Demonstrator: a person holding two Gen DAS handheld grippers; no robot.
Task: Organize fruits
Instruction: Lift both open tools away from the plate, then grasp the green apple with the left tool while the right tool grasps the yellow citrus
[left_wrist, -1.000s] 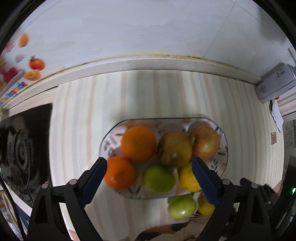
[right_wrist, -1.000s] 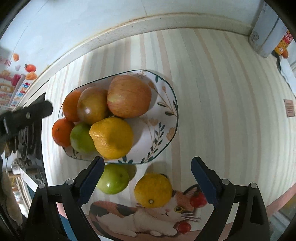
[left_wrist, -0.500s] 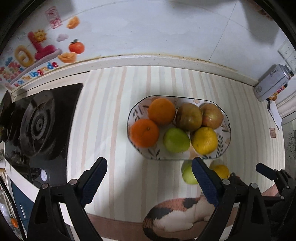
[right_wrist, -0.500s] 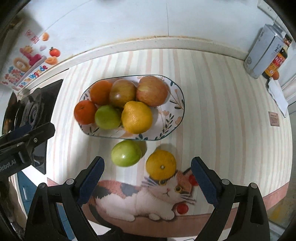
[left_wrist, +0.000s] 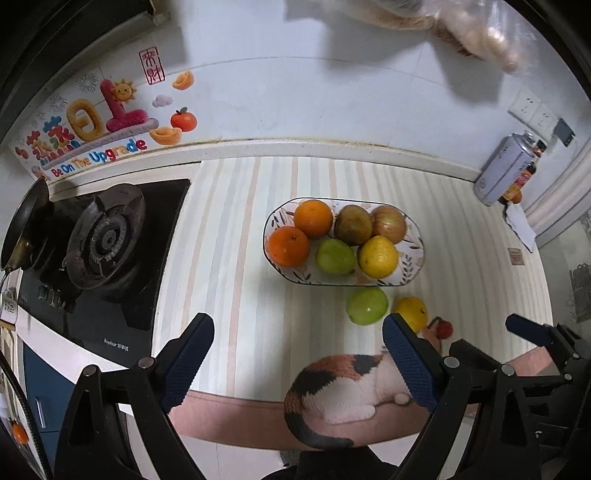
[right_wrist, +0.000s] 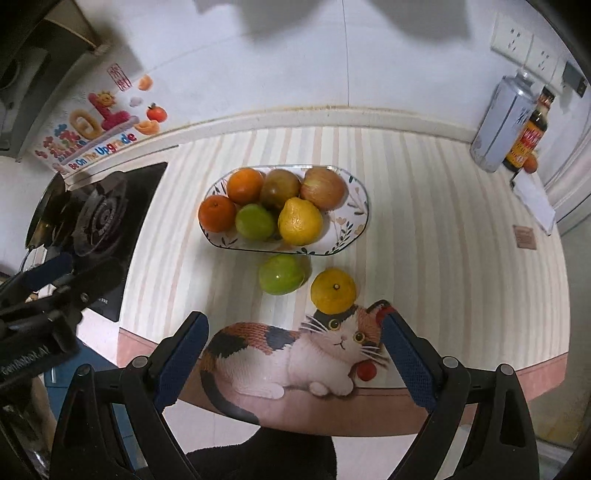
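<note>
1. The left gripper (left_wrist: 297, 354) stood wide, with nothing between its two blue pads; it was above the striped mat (left_wrist: 229, 258), near the front edge of the counter.
2. The right gripper (right_wrist: 295, 354) also stood wide and held nothing; below it lay the cat picture (right_wrist: 314, 354) printed on the mat.
3. The oval plate (right_wrist: 354, 221) lay on the mat, well beyond both grippers, toward the wall.
4. In the plate were two oranges (right_wrist: 217, 213) at its left end, a green fruit (right_wrist: 255, 221) and a lemon (right_wrist: 300, 220) in the front row, and a brownish apple (right_wrist: 279, 187) and a reddish apple (right_wrist: 323, 187) behind them.
5. A loose green fruit (right_wrist: 281, 274) lay on the mat just in front of the plate, and a loose yellow citrus (right_wrist: 333, 289) just beside it on the right, touching the cat's head.
6. Both loose fruits were between the plate and the right gripper, apart from its pads.
7. A gas stove (left_wrist: 99, 240) stood to the left of the mat.
</note>
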